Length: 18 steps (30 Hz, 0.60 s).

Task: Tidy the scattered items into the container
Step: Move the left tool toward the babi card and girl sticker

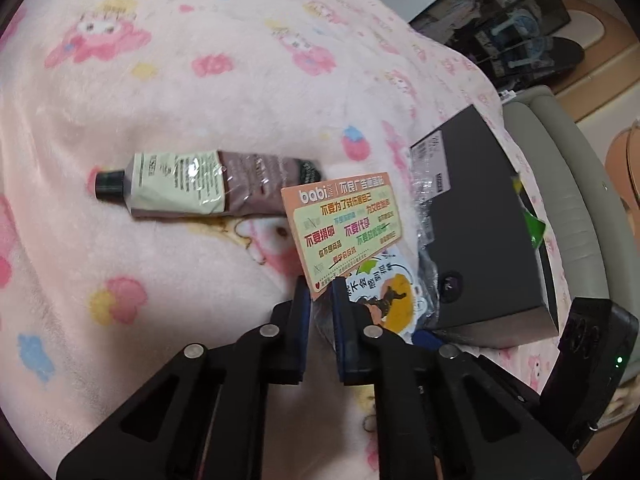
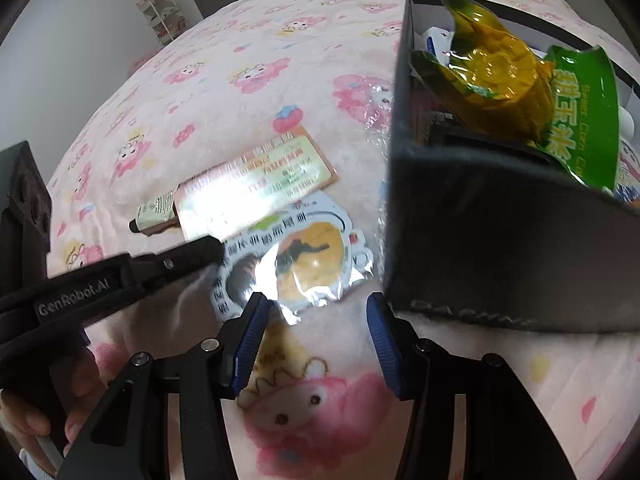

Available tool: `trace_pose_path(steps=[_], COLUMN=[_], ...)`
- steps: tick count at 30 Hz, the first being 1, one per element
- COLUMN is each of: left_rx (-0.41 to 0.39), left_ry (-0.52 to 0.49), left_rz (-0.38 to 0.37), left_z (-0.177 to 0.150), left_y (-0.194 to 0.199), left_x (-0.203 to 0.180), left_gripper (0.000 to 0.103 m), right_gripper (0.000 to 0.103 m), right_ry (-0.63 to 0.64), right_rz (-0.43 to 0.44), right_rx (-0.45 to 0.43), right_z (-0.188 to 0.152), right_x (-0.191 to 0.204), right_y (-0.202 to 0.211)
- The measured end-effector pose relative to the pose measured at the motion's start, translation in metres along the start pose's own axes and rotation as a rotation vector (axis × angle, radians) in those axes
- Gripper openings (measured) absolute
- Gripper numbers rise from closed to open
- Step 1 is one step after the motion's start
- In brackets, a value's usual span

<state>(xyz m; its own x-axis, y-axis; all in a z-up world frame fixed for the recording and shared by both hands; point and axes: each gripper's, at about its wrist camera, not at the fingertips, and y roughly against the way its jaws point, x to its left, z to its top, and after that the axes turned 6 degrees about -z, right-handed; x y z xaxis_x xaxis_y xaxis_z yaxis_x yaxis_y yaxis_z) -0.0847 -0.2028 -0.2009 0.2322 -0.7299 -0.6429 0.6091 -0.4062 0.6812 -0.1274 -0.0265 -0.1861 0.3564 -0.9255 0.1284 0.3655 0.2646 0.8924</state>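
Note:
My left gripper (image 1: 320,285) is shut on the lower corner of an orange card (image 1: 344,224) with green print, which tilts up off the blanket. From the right wrist view, the left gripper (image 2: 212,247) reaches in from the left and holds the card (image 2: 256,188). A round sticker in a clear sleeve (image 1: 386,298) (image 2: 298,264) lies just under the card. A cream tube (image 1: 192,186) (image 2: 154,214) with a black cap lies behind it. The black box (image 1: 480,240) (image 2: 500,240) stands to the right. My right gripper (image 2: 318,320) is open above the blanket, with nothing between its fingers.
A pink cartoon-print blanket (image 1: 160,80) (image 2: 240,60) covers the bed. The box holds a green and yellow sweet corn packet (image 2: 504,76) and other items. A hand (image 2: 28,420) grips the left tool. Beyond the bed edge are a grey chair (image 1: 568,184) and a shelf (image 2: 164,16).

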Motion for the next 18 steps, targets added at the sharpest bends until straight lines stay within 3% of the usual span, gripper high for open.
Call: trace_pose_path(steps=[11,18], left_rx=[0.027,0.035], left_ry=[0.0,-0.003], left_rz=[-0.014,0.005], left_z=[-0.008,-0.017], left_y=[0.006,0.028], left_x=[-0.003,-0.002], left_gripper=[0.012,0.004], right_gripper=[0.047,0.047], right_ry=[0.002,-0.001], right_rz=[-0.014,-0.026], right_rx=[0.012,-0.004], right_z=[0.001,-0.003], right_x=[0.004,-0.002], right_y=[-0.004,0.012])
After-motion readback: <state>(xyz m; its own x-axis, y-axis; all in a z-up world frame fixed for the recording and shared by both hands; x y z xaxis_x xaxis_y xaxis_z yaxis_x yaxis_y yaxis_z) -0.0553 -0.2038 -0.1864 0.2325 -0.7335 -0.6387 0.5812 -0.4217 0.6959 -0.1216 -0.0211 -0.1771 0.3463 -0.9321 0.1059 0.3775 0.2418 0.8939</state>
